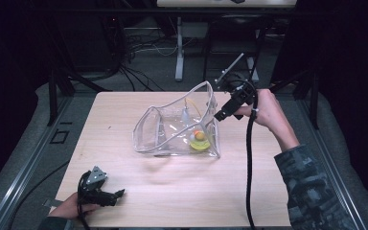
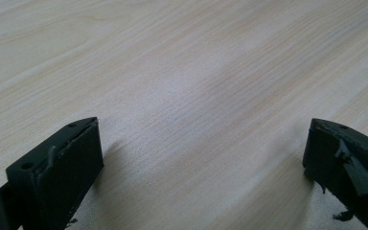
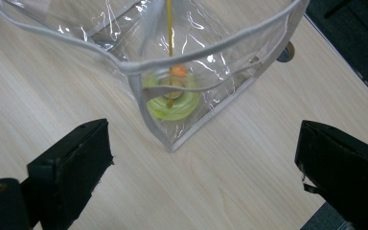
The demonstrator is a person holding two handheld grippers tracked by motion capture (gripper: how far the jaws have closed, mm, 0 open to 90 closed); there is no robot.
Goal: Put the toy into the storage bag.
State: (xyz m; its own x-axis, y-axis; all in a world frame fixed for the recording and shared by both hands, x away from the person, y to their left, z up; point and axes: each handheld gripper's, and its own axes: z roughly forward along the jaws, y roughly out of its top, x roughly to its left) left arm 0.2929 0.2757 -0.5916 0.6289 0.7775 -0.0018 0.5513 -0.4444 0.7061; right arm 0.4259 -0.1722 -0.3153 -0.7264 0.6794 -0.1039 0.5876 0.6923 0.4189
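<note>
One clear plastic bag (image 1: 177, 127) stands open toward the far right of the bench (image 1: 172, 201), its white-trimmed mouth gaping upward. It appears to keep that shape by its own stiff seams, since neither tool touches it. Inside, at its near right bottom corner, lies one small yellow-green toy (image 1: 200, 140) with an orange top (a thin yellow strand runs up from it; what it is I cannot tell).

The right gripper (image 1: 219, 115) hovers just beside the bag's right edge, jaws spread wide and empty, pointed down at that corner, probably lined up to reach in or to take the rim. The left gripper (image 1: 117, 194) rests low at the near left corner of the bench, well apart from the bag, jaws likewise spread with bare wood between them; it looks parked out of the way.

Count: one bag, one toy, two grippers.
</note>
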